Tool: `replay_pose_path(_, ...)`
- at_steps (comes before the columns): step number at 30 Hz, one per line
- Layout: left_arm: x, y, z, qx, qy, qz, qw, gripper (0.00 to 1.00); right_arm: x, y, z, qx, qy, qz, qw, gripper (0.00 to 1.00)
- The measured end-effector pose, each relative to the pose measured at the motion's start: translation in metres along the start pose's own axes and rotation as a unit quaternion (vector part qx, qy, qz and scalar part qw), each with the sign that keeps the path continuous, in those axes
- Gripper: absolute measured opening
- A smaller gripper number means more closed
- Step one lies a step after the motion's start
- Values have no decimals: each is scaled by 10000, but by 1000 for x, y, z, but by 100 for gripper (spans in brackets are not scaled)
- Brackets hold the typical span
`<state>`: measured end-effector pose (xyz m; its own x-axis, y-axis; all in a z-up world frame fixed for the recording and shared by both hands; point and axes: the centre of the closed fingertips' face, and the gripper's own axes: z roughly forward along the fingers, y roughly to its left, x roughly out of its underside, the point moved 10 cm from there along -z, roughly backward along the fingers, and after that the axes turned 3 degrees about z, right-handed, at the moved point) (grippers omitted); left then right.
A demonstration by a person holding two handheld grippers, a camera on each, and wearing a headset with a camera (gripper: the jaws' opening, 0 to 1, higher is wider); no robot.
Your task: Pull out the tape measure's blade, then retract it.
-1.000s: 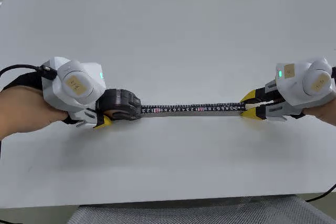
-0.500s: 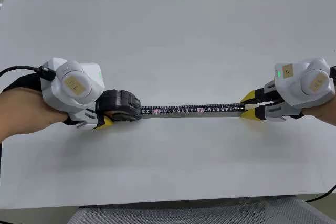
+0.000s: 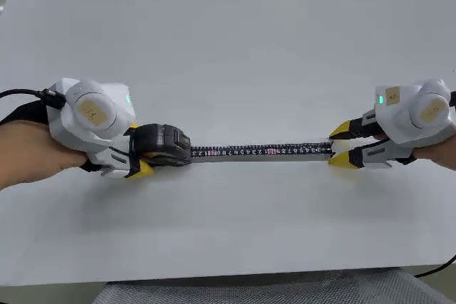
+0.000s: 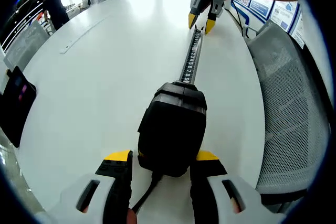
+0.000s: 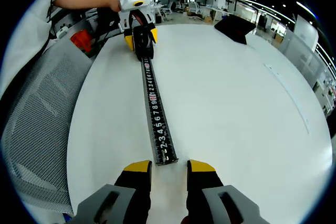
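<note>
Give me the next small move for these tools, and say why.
Probably draw the right tool back, clear of the blade: its jaws stand open, the blade's tip lying free on the table just ahead. The left tool grips the tape measure case, blade out, so retraction comes next.

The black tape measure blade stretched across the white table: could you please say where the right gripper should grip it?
Its free end, approached lengthwise from beyond the tip: the black blade lies straight, in line with the open right gripper, while the left gripper holds the black case.
</note>
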<state>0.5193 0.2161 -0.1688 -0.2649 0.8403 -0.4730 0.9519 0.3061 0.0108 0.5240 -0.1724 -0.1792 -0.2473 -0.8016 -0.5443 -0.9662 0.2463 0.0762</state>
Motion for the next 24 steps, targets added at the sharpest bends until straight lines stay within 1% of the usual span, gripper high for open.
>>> replay_pose_path(4, -2, 1, -4, -34, -95, -31, 9999, 41, -2, 0, -3, 59, -45, 58, 10000, 24)
replay_pose_path(5, -3, 0, -6, -32, -173, -92, 9998, 42, -3, 0, -4, 92, -84, 147, 9998, 25)
replay_pose_path(7, -3, 0, -8, -45, -251, -152, 9996, 46, -4, 1, -6, 136, -128, 307, 9994, 28)
replay_pose_path(9, -2, -1, -10, -65, -347, -191, 9992, 52, -4, 1, -6, 168, -138, 368, 9991, 29)
replay_pose_path(11, -2, -2, -11, -76, -428, -238, 9988, 52, -4, 2, -5, 194, -145, 446, 9987, 31)
replay_pose_path(16, 0, -3, -13, -126, -466, -280, 9984, 53, -5, 5, -5, 210, -181, 498, 9984, 33)
replay_pose_path(19, 0, -5, -13, -95, -505, -315, 9982, 54, -5, 6, -6, 259, -220, 534, 9980, 35)
replay_pose_path(20, 1, -6, -13, -65, -519, -339, 9981, 53, -5, 6, -7, 302, -254, 568, 9976, 36)
replay_pose_path(22, 2, -7, -13, -87, -578, -407, 9975, 54, -6, 6, -9, 370, -389, 726, 9959, 38)
replay_pose_path(23, 3, -7, -13, -76, -641, -486, 9967, 54, -6, 6, -11, 424, -475, 828, 9945, 39)
replay_pose_path(24, 3, -7, -14, -86, -698, -532, 9961, 55, -6, 6, -11, 448, -498, 857, 9941, 40)
